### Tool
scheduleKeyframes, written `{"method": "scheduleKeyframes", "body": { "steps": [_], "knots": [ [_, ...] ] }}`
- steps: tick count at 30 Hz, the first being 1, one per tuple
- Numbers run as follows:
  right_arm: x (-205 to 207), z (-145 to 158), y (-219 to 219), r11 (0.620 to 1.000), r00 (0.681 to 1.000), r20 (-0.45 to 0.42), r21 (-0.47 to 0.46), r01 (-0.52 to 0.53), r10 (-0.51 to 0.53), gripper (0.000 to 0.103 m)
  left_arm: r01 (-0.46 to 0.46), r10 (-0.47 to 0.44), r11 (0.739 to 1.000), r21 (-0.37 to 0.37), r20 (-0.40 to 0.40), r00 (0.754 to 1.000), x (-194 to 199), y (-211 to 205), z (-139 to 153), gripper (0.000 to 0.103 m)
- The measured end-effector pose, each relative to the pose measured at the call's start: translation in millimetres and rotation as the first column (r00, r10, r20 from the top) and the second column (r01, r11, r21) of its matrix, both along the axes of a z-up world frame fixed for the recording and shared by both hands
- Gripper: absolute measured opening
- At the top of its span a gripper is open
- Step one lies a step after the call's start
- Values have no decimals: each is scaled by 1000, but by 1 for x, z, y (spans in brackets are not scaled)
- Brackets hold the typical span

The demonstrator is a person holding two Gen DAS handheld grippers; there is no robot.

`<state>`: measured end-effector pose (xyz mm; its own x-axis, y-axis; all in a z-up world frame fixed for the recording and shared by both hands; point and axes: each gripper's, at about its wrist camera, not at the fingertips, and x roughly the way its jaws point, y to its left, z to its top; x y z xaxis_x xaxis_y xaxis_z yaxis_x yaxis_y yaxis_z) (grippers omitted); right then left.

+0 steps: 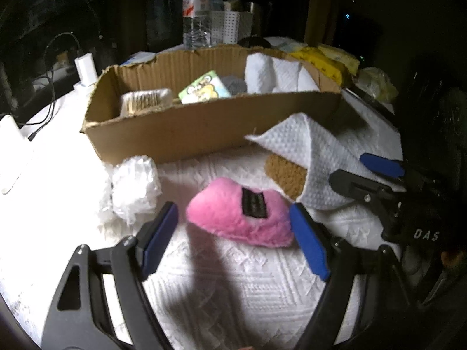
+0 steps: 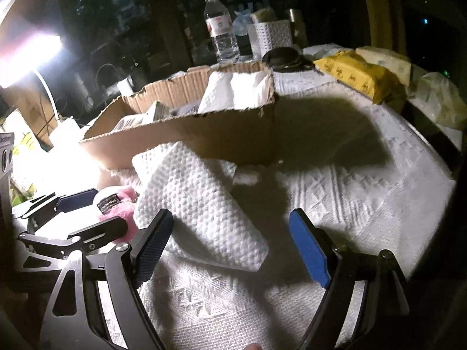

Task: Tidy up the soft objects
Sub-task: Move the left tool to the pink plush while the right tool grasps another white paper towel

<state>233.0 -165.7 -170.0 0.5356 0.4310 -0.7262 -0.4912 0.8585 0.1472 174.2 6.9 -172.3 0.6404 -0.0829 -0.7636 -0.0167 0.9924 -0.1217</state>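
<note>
A pink plush toy (image 1: 242, 210) with a black label lies on the white embossed cloth covering the desk (image 1: 248, 285), in front of the long near wall of an open cardboard box (image 1: 186, 128). The left gripper (image 1: 233, 245) hangs over it with its blue-padded fingers (image 1: 309, 248) spread apart on either side of the toy, not pressing on it. Just to the right, a folded white waffle-textured towel (image 2: 201, 204) leans against the box's near wall, draped over a tan sponge-like piece (image 1: 284, 176). The right gripper (image 2: 230, 248) has its fingers (image 2: 310, 253) set wide, the towel's lower end lying between them; one pad is close to the towel, but contact is unclear. To the left of the toy sits a crumpled clear plastic wrap (image 1: 134, 189). Inside the box are rolled white paper towels (image 1: 271, 74), a green cartoon-printed packet (image 1: 204, 87) and a pale pack (image 1: 146, 102). Beyond the box's far wall stand a water bottle (image 1: 197, 11) and a white perforated basket (image 1: 230, 24); yellow packets (image 2: 362, 73) lie towards the desk's far right corner.
</note>
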Motion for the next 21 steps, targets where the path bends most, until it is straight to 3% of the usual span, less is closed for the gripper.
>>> {"method": "scheduleKeyframes", "body": {
  "steps": [6, 7, 13, 16, 21],
  "knots": [
    [-4, -6, 6, 999, 999, -10, -20, -48, 48, 72, 21, -21, 1000, 0, -23, 1000, 3, -3, -4, 80],
    [-4, -6, 6, 998, 998, -13, -10, -56, 55, 61, 24, -24, 1000, -1, -26, 999, 4, -3, -4, 80],
    [-11, -4, 9, 993, 993, -12, 6, -120, 120, 24, 34, -34, 999, -5, -20, 999, 2, -3, -3, 79],
    [-14, 0, 10, 991, 991, 7, 8, -134, 134, 16, 49, -49, 999, -7, -7, 999, 1, -4, -1, 76],
    [-18, 16, 2, 992, 991, 60, 42, -122, 120, 14, 71, -71, 997, -12, 1, 997, -1, -7, 1, 67]
  ]
}}
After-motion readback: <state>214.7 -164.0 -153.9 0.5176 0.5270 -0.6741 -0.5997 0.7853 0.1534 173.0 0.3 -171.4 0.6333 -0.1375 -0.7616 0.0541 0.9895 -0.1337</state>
